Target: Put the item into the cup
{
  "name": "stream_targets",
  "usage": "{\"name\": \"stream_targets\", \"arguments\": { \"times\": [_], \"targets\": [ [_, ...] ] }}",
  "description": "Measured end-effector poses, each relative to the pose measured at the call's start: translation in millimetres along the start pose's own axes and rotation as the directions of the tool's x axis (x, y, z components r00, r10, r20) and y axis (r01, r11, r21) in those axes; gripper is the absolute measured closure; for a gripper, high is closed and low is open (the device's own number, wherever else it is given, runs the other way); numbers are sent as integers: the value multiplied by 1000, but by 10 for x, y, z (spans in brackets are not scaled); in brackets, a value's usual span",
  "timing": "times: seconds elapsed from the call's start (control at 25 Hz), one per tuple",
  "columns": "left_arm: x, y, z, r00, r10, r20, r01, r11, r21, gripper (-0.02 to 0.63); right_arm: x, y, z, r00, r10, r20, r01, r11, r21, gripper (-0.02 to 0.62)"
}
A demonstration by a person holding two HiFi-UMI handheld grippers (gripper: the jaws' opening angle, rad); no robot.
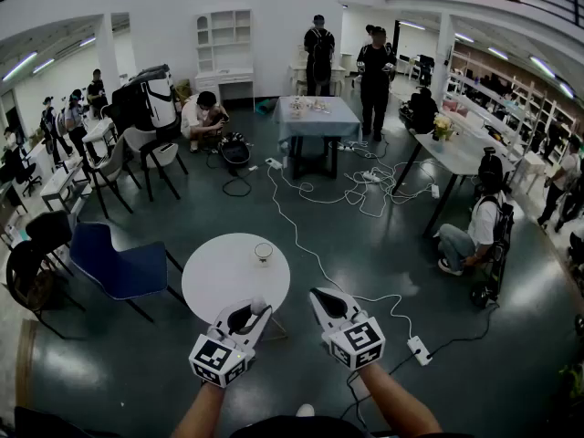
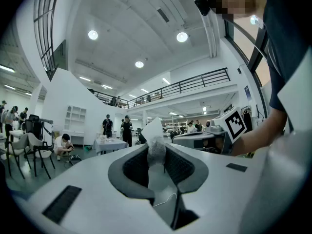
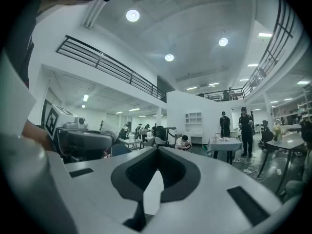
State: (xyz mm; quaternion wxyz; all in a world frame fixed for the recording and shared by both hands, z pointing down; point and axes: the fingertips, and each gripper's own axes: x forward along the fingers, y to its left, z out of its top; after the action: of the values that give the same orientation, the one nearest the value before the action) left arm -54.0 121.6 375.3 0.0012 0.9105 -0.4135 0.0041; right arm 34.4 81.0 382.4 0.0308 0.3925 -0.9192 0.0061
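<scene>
While we hold both tools level at the table's near side, we see this:
left gripper: jaws narrowed onto the item, a small whitish wad pinched at the tips
right gripper: jaws brought together with nothing between them, just beside the left one, off the table's edge
item: in the left grip, over the near rim of the round white table, apart from the cup
cup: clear glass, upright on the table's far right part
surroundings: blue chair left of the table, white cable trailing across the floor
</scene>
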Motion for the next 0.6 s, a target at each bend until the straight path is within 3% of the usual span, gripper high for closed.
{"name": "stream_targets", "arguments": {
  "times": [0.6],
  "targets": [
    [381, -200, -109, 999, 37, -2, -37, 999, 1, 515, -160, -494, -208, 1000, 7, -3, -7, 999, 36, 586]
  ]
}}
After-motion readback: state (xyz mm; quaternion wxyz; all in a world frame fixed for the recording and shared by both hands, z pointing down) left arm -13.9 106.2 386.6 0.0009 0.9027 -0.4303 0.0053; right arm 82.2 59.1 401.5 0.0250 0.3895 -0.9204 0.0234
